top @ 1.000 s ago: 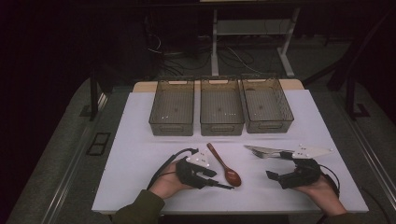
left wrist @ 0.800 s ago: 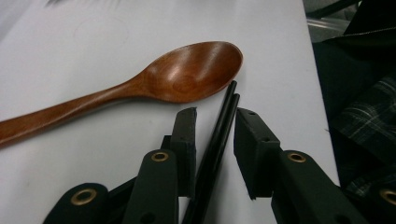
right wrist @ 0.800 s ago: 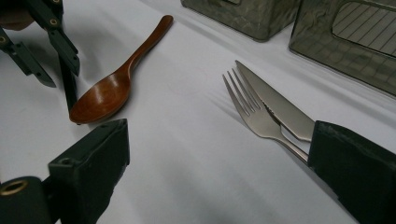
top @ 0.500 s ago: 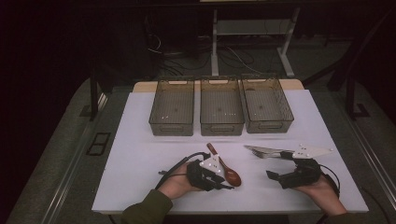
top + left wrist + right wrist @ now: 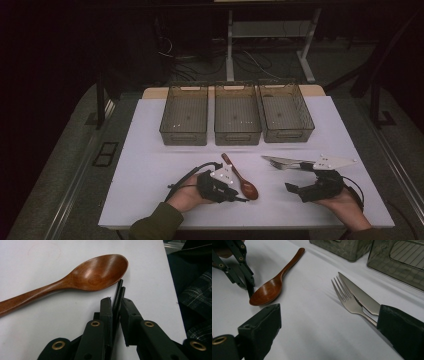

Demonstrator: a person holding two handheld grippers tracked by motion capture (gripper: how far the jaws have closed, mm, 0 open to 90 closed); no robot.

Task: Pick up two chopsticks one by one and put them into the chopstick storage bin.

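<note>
Two grippers low over white table (image 5: 150,150). Left gripper (image 5: 119,291) jaws just closing, now nearly together with nothing between, tips just beside bowl of wooden spoon (image 5: 82,277) lying flat. Right gripper (image 5: 294,189) jaws wide apart, empty, near fork (image 5: 345,300) and knife (image 5: 362,296) lying together.

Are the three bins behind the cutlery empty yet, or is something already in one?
Empty: the three bins show only bare mesh floors from the high view.

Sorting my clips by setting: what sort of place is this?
Probably a lab or workshop data-collection bench: a white table with three mesh bins and laid-out cutlery, a desk frame and loose cables on the dark floor behind.
</note>
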